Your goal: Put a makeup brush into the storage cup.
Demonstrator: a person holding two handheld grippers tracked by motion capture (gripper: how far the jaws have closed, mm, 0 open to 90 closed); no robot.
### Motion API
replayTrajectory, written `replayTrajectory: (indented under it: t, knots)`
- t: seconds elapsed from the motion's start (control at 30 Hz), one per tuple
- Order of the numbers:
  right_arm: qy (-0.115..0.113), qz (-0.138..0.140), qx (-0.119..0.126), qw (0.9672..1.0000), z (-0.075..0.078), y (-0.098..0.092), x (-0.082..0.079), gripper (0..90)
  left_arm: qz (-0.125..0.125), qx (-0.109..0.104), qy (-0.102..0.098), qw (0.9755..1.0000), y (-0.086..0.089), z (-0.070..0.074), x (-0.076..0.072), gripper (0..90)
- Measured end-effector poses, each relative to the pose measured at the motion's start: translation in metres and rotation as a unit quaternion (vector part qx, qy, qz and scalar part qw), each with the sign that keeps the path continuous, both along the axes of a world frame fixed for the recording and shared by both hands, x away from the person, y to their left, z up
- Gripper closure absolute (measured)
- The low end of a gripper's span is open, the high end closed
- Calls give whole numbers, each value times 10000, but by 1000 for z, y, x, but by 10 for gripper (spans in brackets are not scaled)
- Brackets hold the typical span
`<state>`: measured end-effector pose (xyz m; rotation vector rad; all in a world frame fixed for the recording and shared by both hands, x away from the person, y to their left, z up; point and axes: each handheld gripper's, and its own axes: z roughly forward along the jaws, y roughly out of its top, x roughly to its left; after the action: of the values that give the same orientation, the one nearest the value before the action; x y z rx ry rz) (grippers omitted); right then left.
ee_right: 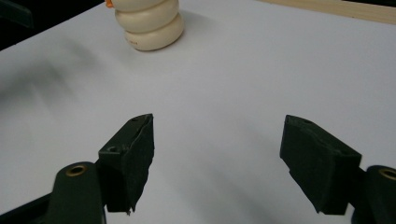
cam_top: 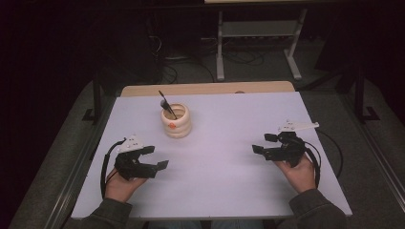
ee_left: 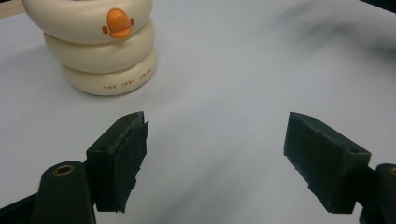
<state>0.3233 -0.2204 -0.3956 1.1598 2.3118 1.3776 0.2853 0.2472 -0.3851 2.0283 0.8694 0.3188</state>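
Left gripper (cam_top: 155,157): jaws spread, empty, near table's left edge | Right gripper (cam_top: 263,143): jaws spread, empty, at right | Cream ringed cup (cam_top: 175,120): upright mid-table, far side, black utensil (cam_top: 166,103) inside

"THE JUDY SWAN" on cream holder (ee_left: 93,42)

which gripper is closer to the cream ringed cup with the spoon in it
Left. The left gripper sits just below and left of the cream cup, jaws open on nothing. The right gripper is far off to the cup's right, also open.
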Motion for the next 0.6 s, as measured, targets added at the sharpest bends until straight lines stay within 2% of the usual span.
replayTrajectory:
  t: [0.6]
  knots:
    - [135, -51, 51, 9999, -13, -3, -16, 241, 16, -57, 31, 10000, 5, -10, -12, 191]
